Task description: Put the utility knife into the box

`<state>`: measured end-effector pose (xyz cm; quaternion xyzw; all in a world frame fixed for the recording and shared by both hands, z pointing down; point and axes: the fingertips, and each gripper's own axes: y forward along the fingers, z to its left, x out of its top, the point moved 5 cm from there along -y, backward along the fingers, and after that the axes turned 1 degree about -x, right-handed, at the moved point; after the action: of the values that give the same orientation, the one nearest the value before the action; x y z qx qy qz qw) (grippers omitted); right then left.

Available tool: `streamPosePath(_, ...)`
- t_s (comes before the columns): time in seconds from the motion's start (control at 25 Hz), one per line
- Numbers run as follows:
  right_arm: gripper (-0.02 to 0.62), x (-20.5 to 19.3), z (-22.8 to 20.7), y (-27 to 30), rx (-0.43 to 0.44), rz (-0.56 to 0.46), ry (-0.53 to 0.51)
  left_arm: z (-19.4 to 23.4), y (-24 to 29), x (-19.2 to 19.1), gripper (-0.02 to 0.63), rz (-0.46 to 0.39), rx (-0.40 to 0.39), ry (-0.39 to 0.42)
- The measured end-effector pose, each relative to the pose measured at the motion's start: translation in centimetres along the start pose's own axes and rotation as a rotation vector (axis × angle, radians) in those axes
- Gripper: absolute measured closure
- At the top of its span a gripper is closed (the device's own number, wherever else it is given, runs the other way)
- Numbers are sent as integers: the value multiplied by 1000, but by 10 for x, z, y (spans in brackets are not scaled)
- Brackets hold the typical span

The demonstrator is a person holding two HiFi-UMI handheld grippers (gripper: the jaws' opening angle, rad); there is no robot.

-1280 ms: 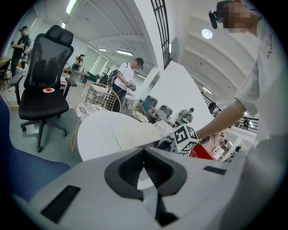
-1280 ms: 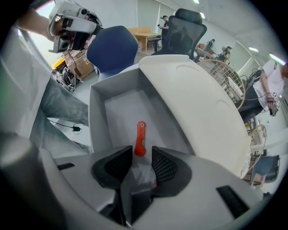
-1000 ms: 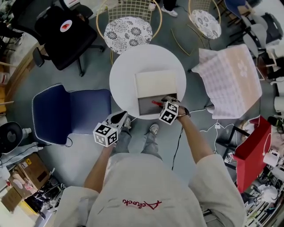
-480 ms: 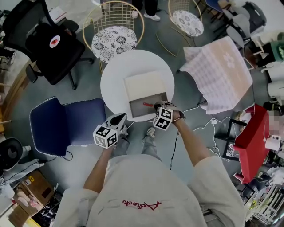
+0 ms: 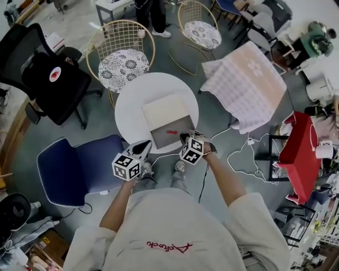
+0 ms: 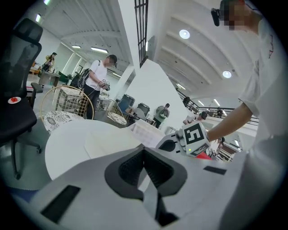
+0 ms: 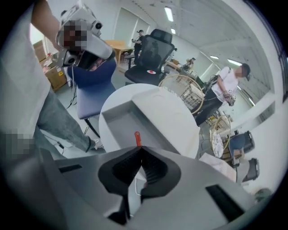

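Note:
The red utility knife (image 5: 172,132) lies inside the grey open box (image 5: 161,139), whose white lid (image 5: 164,112) lies flat behind it on the round white table (image 5: 132,100). My right gripper (image 5: 186,139) hangs over the box's near right corner, above the knife (image 7: 137,138). Its jaws have just been closing and now stand shut with nothing between them (image 7: 142,150). My left gripper (image 5: 143,146) is off the table's near left edge, shut and empty (image 6: 144,150). From there I see the right gripper (image 6: 167,145) over the table.
A black office chair (image 5: 50,79) and a blue chair (image 5: 79,164) stand left of the table. Two wire chairs (image 5: 123,63) stand behind it. A cloth-covered table (image 5: 246,84) is to the right, and a cable (image 5: 238,159) lies on the floor. A person (image 5: 151,13) stands at the back.
The right gripper has drawn up and back from the knife toward me. The knife stays lying in the box. The left gripper has risen a little.

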<state>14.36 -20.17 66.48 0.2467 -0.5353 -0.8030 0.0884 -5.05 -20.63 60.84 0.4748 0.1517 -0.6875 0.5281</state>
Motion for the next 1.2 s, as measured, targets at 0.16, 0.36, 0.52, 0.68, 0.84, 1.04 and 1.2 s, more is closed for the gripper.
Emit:
streamPosePath(0.16, 578, 11, -9, -26, -54, -104, 295, 0, 0, 17, 595, 21, -57, 52)
streamPosePath(0.36, 578, 16, -13, -60, -118, -279, 620, -9, 4, 31, 595, 46, -108, 105)
streamPosePath(0.52, 578, 16, -15, -87, -156, -472, 873, -16, 8, 40, 595, 43, -133, 135)
streamPosePath(0.68, 578, 9, -11, -117, -212, -635, 1065, -30, 9, 44, 595, 38, -144, 166)
streamPosePath(0.84, 578, -5, 9, -134, -253, -652, 1080, -47, 2, 43, 595, 24, -132, 190)
streamPosePath(1.04, 578, -28, 43, -157, -277, -644, 1035, -85, -6, 29, 595, 1, -113, 208)
streamPosePath(1.2, 578, -40, 77, -173, -287, -664, 1016, -117, -21, 0, 595, 1, -108, 219)
